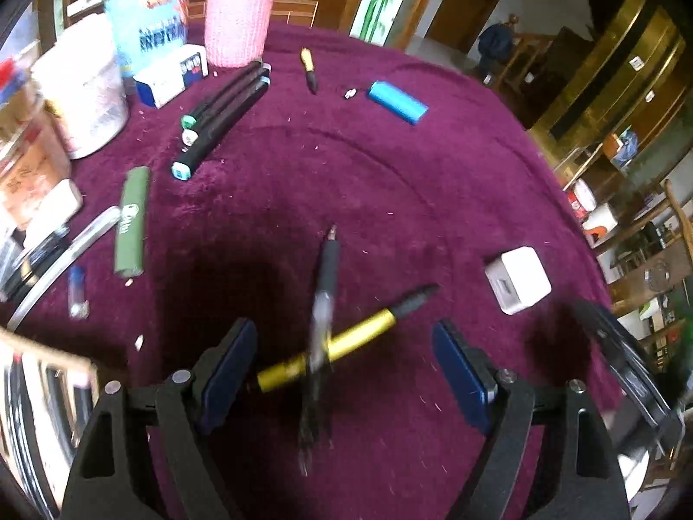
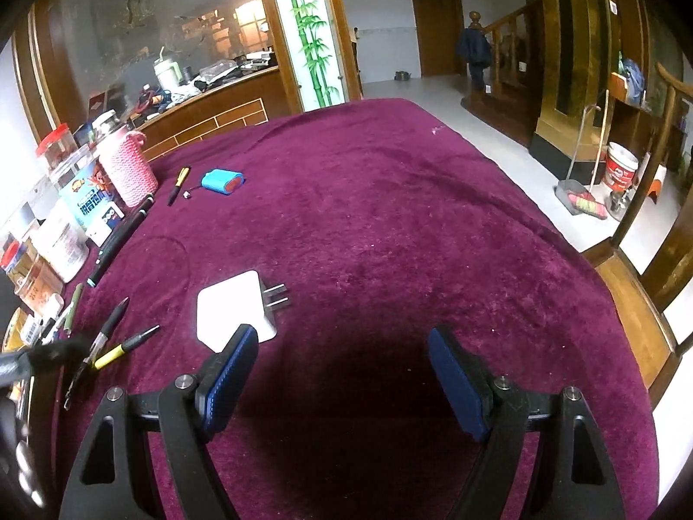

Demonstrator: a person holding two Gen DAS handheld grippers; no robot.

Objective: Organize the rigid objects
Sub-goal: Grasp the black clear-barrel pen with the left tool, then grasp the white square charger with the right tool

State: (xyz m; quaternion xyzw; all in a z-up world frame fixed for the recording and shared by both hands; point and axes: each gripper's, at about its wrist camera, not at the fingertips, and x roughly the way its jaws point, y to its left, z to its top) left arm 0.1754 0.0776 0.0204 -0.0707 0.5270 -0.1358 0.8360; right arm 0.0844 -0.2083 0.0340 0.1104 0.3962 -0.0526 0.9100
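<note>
left gripper (image 1: 342,372): jaws spread wide, tilted steeply down, blue pads (image 1: 227,375) touching nothing | right gripper (image 2: 342,372): jaws spread wide, angled down, pads (image 2: 459,383) bare, nothing held | both hover above the surface

The bench (image 2: 390,216) wears a deep magenta plush cloth flecked with pale lint. On it lie a yellow-and-black pen (image 1: 346,338), a white charger (image 2: 231,310), a bright blue battery pack (image 1: 397,102), an olive green tube (image 1: 132,221) and black markers (image 1: 225,117) with teal and white caps. A pink knitted cup (image 1: 238,8) shows a zigzag weave, and both tools carry dark blue pads (image 2: 229,383) on black frames.
</note>
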